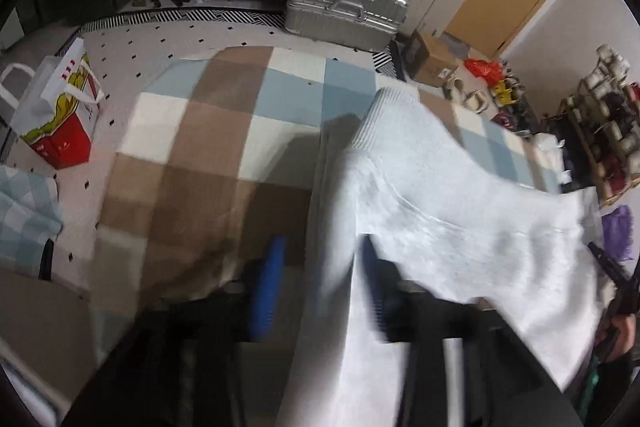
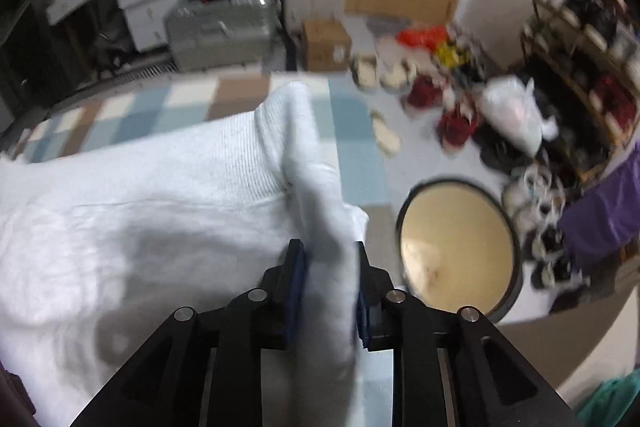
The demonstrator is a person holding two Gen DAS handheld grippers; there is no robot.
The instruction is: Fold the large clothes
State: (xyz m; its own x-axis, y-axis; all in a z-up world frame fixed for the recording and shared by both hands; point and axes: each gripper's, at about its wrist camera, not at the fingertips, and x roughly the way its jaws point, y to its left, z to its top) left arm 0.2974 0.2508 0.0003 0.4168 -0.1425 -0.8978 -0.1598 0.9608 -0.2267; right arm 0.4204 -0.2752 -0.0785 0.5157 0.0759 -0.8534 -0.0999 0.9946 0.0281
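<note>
Since the right gripper [image 2: 326, 281] only has a bunched fold of the white sweater [image 2: 168, 211] between its pads, and they look to be just pinching it, the main risk is that fold sliding out if the hand pulls sideways, which would drop the edge in a heap. The left gripper [image 1: 320, 291] is the shakier one: its jaws stand spread, with the sweater's edge lying over the right-hand finger but nothing clamped, so any lift from that side would leave the cloth behind and skew the fold. Both views are blurry, so I can't tell how firm the right pinch is. The sweater itself is thick, fuzzy and pale, with a ribbed hem or cuff at the far end, draped across the checked blanket [image 1: 208, 131], partly doubled over already.
</note>
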